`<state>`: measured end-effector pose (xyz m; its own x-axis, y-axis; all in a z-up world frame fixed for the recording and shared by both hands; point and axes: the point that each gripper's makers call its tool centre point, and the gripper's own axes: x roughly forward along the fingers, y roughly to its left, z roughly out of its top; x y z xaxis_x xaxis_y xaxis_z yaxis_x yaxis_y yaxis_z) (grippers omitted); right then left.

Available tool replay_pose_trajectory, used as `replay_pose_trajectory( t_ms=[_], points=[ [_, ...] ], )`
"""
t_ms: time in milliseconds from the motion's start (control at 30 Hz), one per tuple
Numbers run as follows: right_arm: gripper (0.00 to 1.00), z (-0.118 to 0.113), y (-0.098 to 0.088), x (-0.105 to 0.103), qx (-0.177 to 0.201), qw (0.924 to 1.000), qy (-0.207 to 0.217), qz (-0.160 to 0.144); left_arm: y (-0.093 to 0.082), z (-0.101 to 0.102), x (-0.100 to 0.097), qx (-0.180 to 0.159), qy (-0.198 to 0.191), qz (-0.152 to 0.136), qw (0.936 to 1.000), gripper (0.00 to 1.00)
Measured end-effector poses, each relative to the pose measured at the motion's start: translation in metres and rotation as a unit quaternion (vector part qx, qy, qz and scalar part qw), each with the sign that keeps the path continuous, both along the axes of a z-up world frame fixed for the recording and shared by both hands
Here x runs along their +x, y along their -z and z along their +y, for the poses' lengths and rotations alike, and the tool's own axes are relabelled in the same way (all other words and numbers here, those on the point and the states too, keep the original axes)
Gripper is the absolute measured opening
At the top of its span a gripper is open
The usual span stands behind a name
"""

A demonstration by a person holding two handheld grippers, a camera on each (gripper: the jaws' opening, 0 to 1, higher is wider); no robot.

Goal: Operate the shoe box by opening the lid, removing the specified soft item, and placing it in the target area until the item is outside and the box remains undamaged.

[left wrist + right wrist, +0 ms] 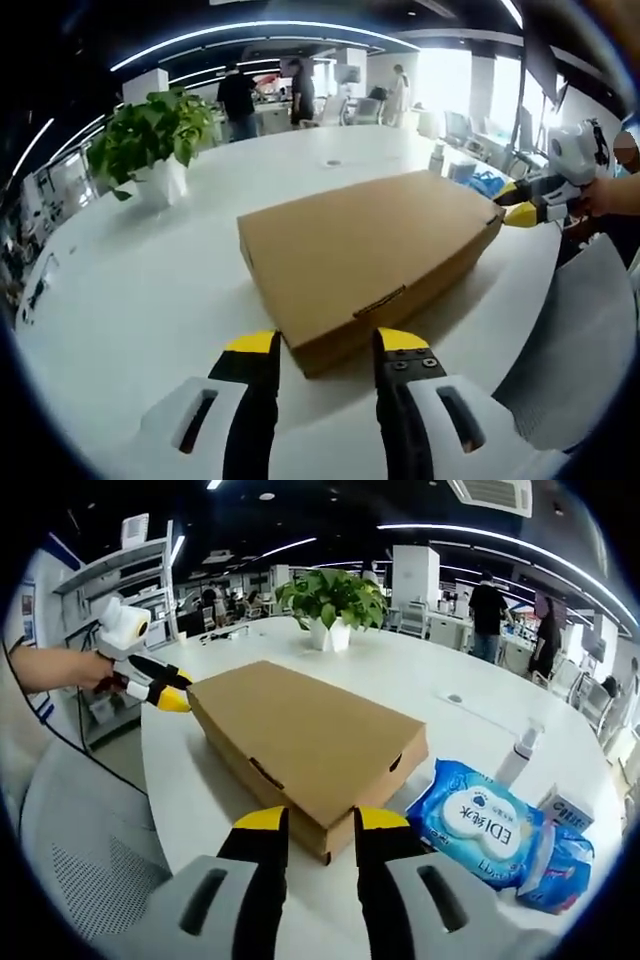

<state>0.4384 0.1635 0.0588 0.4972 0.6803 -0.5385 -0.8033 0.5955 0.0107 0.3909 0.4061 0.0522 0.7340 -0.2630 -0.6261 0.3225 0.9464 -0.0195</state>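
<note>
So we've got the shoe box (pixel 365 255) lying flat on the white table (pixel 150 300), lid shut, w/ one hand-held gripper at each end. Left hand-held gripper (pixel 326 345) sits just at the near corner, jaws apart, nothing betw. them; same for the right hand-held gripper (pixel 319 825) at the opposite corner, released and empty. Soft item isn't visible, presumably inside. Step in hand looks like opening the lid: best to catch the lid edge only, near the front tab slot (pixel 378 301), lift both ends evenly & slowly so the cardboard doesn't crease or tear. Both tools are held low, roughly level w/ the box top, pointing inward at each other. Wet-wipes pack (pixel 478 823) and potted plant (pixel 330 605) are nearby; keep clear when setting the item down.
</note>
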Motion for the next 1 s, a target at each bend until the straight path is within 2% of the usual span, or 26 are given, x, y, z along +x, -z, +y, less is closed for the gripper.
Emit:
replay_pose_trajectory(
  t_ms=[300, 533, 1000],
  points=[
    [0.23, 0.000, 0.007, 0.001, -0.004, 0.9999, 0.009, 0.008, 0.006, 0.001, 0.002, -0.004, -0.008, 0.006, 0.9999, 0.36],
    [0.23, 0.001, 0.008, 0.003, -0.011, 0.9999, 0.011, 0.000, 0.006, 0.002, 0.008, -0.003, -0.010, 0.004, 0.9999, 0.37],
    [0.23, 0.005, 0.010, 0.023, -0.019, 0.9997, 0.014, 0.007, 0.009, 0.007, 0.032, -0.002, -0.010, 0.011, 0.9999, 0.37]
  ],
)
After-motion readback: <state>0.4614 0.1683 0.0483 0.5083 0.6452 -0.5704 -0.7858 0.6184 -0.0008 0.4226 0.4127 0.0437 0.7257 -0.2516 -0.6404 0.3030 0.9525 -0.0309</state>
